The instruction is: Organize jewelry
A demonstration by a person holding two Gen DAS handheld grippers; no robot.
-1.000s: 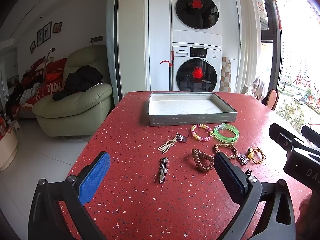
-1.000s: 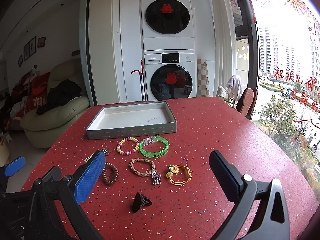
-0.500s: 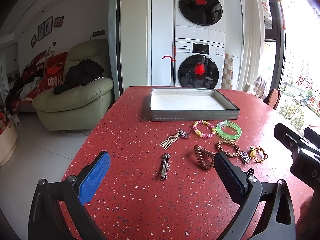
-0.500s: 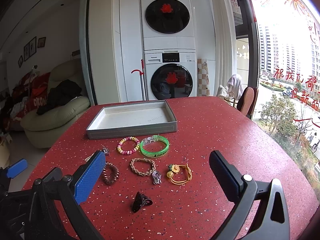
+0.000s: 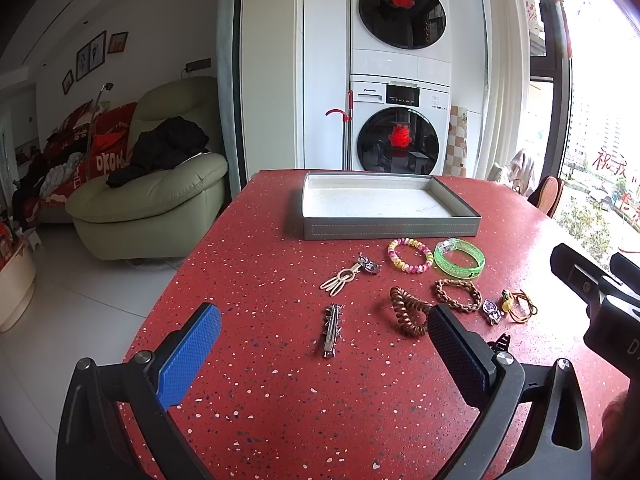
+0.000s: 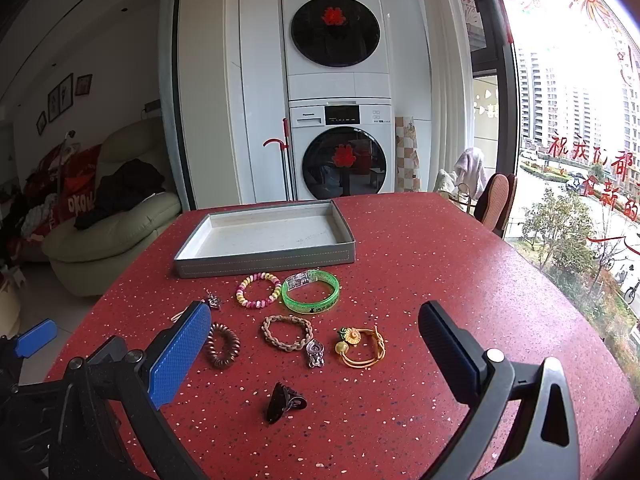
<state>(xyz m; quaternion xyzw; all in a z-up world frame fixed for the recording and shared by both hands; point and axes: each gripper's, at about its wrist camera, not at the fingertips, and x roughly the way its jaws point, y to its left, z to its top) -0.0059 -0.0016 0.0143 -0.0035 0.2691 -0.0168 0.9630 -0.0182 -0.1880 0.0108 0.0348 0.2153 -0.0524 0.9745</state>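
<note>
1. The left gripper (image 5: 324, 344) fills the lower part of the left wrist view, jaws wide and holding nothing, hovering above the red speckled worktop (image 5: 256, 256)
2. The right gripper (image 6: 316, 344) takes up the bottom of the right wrist view, jaws wide and empty; part of its body shows at the right edge of the left view
3. A grey tray (image 5: 384, 228) with a pale floor sits at centre frame in the left view, and left of centre in the right view (image 6: 264, 262)
4. Just below the tray lie a bead bracelet (image 5: 410, 255) and, touching or nearly touching it on its right, a green bangle (image 5: 460, 259)
5. Lower in the frame lie a coil tie (image 5: 408, 311), a braided bracelet (image 5: 458, 295), a silver charm (image 5: 492, 311) and a yellow cord bracelet (image 5: 518, 306), in a row from left to right
6. The left gripper's right finger overlaps the lower right of the coil tie in the left view
7. A keyring (image 5: 350, 275) lies left of the bead bracelet, and a silver hair clip (image 5: 331, 330) lies below it, between the left gripper's fingers in the picture
8. In the right view a dark claw clip (image 6: 285, 400) rests low at centre, apart from the other pieces
9. Behind the worktop stand two stacked washers (image 6: 338, 100), upper centre, with a pale green sofa (image 5: 152, 200) at the left
</note>
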